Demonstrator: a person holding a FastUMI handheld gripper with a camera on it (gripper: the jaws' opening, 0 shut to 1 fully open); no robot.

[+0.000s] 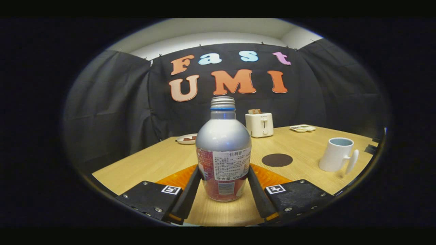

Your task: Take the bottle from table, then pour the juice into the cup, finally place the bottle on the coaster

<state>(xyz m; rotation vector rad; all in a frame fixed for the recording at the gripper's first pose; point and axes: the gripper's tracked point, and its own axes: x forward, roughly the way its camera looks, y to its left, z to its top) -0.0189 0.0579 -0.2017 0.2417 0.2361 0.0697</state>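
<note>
A: Wooden table (pixel 153 163), booth. Your bottle (pixel 223 149) stands upright between the fingers of the gripper (pixel 223 185), cup (pixel 335 154) and coaster (pixel 277 160) beyond to the right.

B: Clenched?

A: Both fingers look pressed on its lower label, so grasping it. Metal, probably smooth and slippery, maybe heavy with juice. Hold mid-body, below the shoulder; keep it firm.

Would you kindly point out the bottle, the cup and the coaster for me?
bottle (pixel 223 143): gripper view, silver shoulder, between the tool's fingers.
cup (pixel 335 154): gripper view, white side wall, beyond the fingers.
coaster (pixel 277 160): gripper view, middle of the dark disc, between bottle and cup.
</note>
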